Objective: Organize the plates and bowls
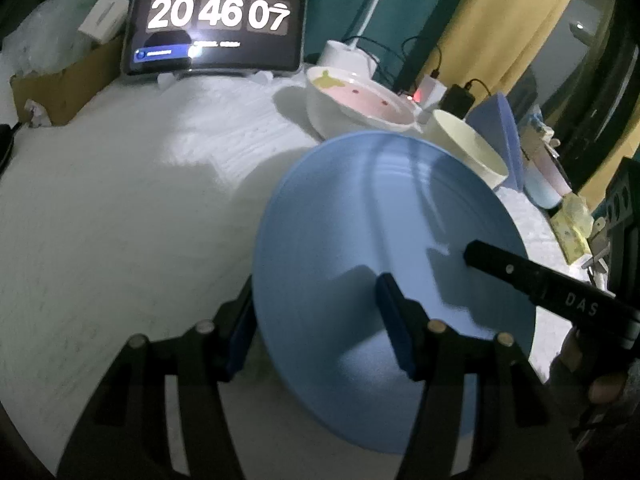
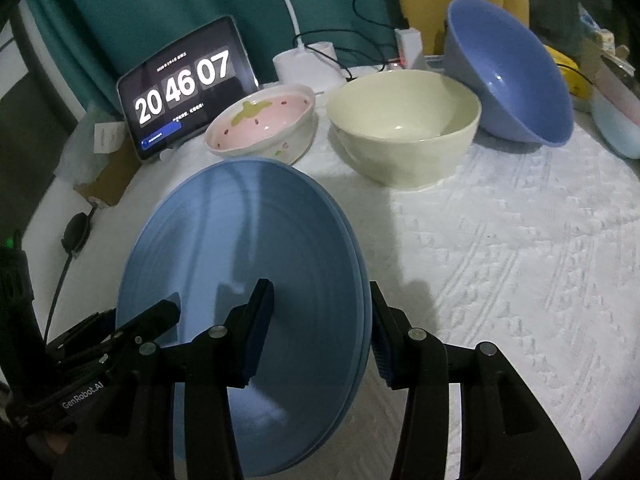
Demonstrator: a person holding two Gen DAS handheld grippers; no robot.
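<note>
Plainly, by part:
Left tool: the left tool (image 1: 318, 322) is closed on the left rim of the blue plate (image 1: 384, 232), one pad under the edge, one on the upper face.
Right tool: the right tool (image 2: 320, 332) pinches the opposite rim the same way.
Plate position: tilted, lifted off the white textured surface (image 2: 500, 248), in front of the pink bowl (image 2: 260, 124).
Handling: probably glazed ceramic, so stiff, fairly heavy, slick and chip-prone; the rim is the sensible hold, kept level between both tools.
Possible stack: the right wrist view shows a doubled edge, maybe two plates; I cannot tell.
Other bowls: the cream bowl (image 2: 404, 128) stands upright; the blue bowl (image 2: 508, 76) leans on its side behind it.
Hidden: the plate's underside, its near edge behind the tools, and the pad contact below the rim.
Hard to read: dim light and motion blur.
</note>
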